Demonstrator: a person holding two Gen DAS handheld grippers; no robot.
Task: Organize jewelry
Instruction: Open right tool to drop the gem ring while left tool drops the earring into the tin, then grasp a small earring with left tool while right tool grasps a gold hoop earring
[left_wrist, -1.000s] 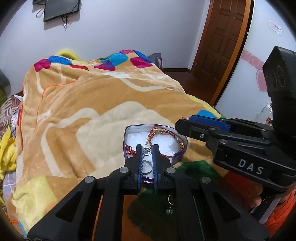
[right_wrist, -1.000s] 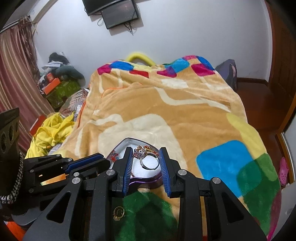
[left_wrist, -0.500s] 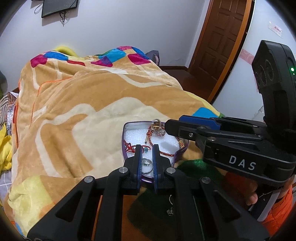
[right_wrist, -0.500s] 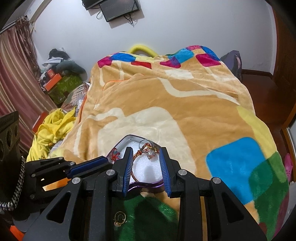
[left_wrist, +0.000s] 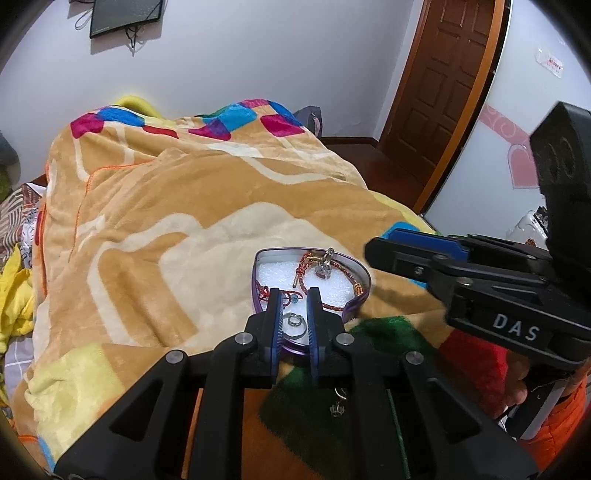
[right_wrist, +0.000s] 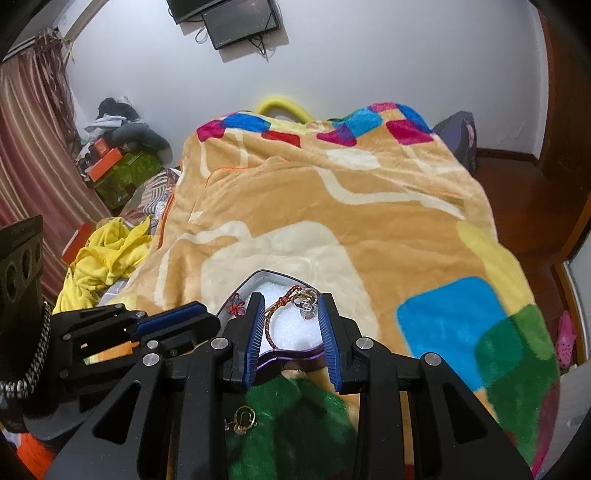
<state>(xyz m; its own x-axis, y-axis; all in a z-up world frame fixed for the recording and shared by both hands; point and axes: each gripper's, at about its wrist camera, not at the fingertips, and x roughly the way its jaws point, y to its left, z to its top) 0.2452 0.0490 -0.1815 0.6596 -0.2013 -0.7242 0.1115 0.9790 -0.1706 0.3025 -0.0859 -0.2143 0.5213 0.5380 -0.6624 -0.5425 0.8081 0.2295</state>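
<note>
At the near edge of the blanket (left_wrist: 184, 221), we list a heart-shaped box (left_wrist: 364, 273) holding:
- a red cord bracelet (left_wrist: 306, 266)
- a stone ring (left_wrist: 324, 267)
- a plain ring (left_wrist: 295, 320) at its near tip

The left gripper (left_wrist: 293, 295) has just been opening and the plain ring lies loose between its jaws. The right gripper (right_wrist: 291, 297) is released and empty. An earring (left_wrist: 338, 404) waits outside the box.

Risk, as we judge it: the plain ring may snag a pad on withdrawal and drop into the plush.
</note>
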